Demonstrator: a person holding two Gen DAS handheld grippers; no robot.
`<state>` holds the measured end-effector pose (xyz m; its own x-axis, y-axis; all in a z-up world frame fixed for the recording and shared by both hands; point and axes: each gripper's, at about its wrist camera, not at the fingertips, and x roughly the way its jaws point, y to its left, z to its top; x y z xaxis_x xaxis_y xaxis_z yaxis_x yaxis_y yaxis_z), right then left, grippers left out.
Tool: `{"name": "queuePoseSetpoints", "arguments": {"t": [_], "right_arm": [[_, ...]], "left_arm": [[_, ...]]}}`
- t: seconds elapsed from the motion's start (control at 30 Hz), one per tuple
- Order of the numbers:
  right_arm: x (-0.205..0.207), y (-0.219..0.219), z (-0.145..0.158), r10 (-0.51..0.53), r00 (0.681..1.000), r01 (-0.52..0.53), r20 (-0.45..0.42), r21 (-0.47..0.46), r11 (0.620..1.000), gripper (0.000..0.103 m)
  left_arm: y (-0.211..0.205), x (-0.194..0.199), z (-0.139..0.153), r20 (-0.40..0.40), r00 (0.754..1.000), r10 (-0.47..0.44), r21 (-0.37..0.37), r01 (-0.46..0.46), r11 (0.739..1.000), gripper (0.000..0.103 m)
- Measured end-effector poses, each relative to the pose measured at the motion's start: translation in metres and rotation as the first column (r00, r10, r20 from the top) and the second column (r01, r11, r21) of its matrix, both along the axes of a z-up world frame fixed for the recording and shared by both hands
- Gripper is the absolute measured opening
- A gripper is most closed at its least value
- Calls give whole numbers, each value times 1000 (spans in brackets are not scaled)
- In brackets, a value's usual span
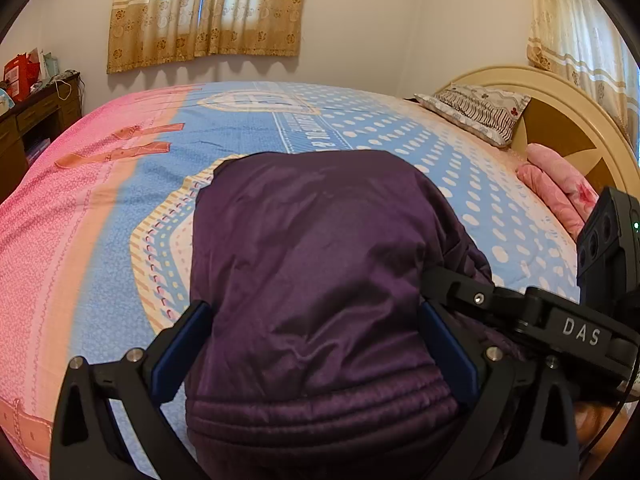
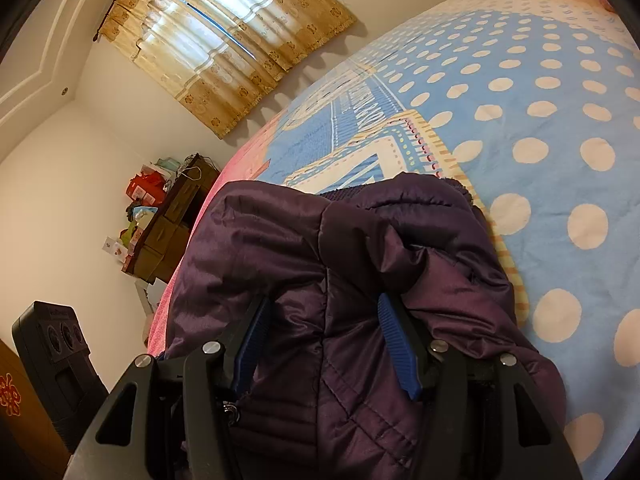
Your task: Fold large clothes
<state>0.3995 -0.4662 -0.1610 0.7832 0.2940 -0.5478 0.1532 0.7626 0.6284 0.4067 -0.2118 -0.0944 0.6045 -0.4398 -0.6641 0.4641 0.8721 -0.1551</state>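
Note:
A dark purple padded jacket [image 1: 312, 264] lies bunched on the bed, its ribbed hem nearest the camera. My left gripper [image 1: 316, 344] has its blue-padded fingers on either side of the jacket's thick hem end and grips it. The jacket also fills the right wrist view [image 2: 360, 264], with a folded sleeve on top. My right gripper [image 2: 332, 340] is shut on a thick fold of the jacket between its blue pads. The right gripper's body [image 1: 560, 320] shows at the right edge of the left wrist view.
The bed cover [image 1: 120, 208] is pink and blue with white dots. A patterned pillow [image 1: 480, 114] and a pink folded blanket [image 1: 560, 188] lie by the cream headboard [image 1: 568, 120]. A dark wooden desk [image 1: 36, 120] with clutter stands at the left wall. Curtains [image 1: 208, 8] hang behind.

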Motion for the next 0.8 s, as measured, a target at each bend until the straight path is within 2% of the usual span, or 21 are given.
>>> {"name": "queuePoseSetpoints", "arguments": {"t": [0.23, 0.3, 0.33, 0.37, 0.4, 0.43, 0.5, 0.57, 0.63, 0.67, 0.73, 0.8], "right_arm": [[-3, 1, 5, 12, 1000, -11, 16, -15, 1000, 60], [-11, -3, 19, 60, 998, -59, 18, -14, 998, 67], [-23, -9, 29, 52, 997, -51, 49, -5, 999, 73], [-36, -15, 40, 33, 995, -32, 92, -17, 999, 81], [-48, -20, 49, 1, 994, 6, 114, -62, 998, 95], [-60, -26, 57, -28, 992, 43, 125, -120, 992, 97], [-61, -35, 54, -23, 997, 34, 79, -149, 988, 97], [-50, -47, 34, -6, 999, 1, -47, -107, 994, 97], [-41, -55, 10, 35, 994, -35, -107, 4, 999, 97], [-37, -56, 1, 58, 992, -52, -108, 50, 997, 97], [-30, -57, -18, 119, 989, -103, -86, 173, 979, 95], [-20, -56, -41, 180, 982, -150, -60, 333, 931, 88]], "left_arm": [[0, -1, 1, -3, 1000, -4, -4, 4, 1000, 103], [6, -2, 7, -33, 999, -35, -14, 34, 999, 103], [13, -4, 12, -36, 998, -48, -30, 47, 998, 103], [24, -9, 17, -27, 998, -60, -51, 58, 997, 103], [34, -13, 20, -12, 998, -69, -67, 68, 995, 103], [42, -14, 20, -13, 997, -78, -83, 76, 994, 103], [61, -7, 15, -105, 987, -123, -188, 102, 977, 103], [71, 5, 3, -190, 970, -152, -277, 96, 956, 103], [75, 16, -13, -265, 945, -193, -366, 86, 927, 103], [76, 17, -18, -269, 942, -201, -395, 82, 915, 103], [73, 14, -21, -235, 949, -210, -391, 106, 914, 103], [72, 13, -23, -219, 950, -221, -413, 115, 904, 103]]}}
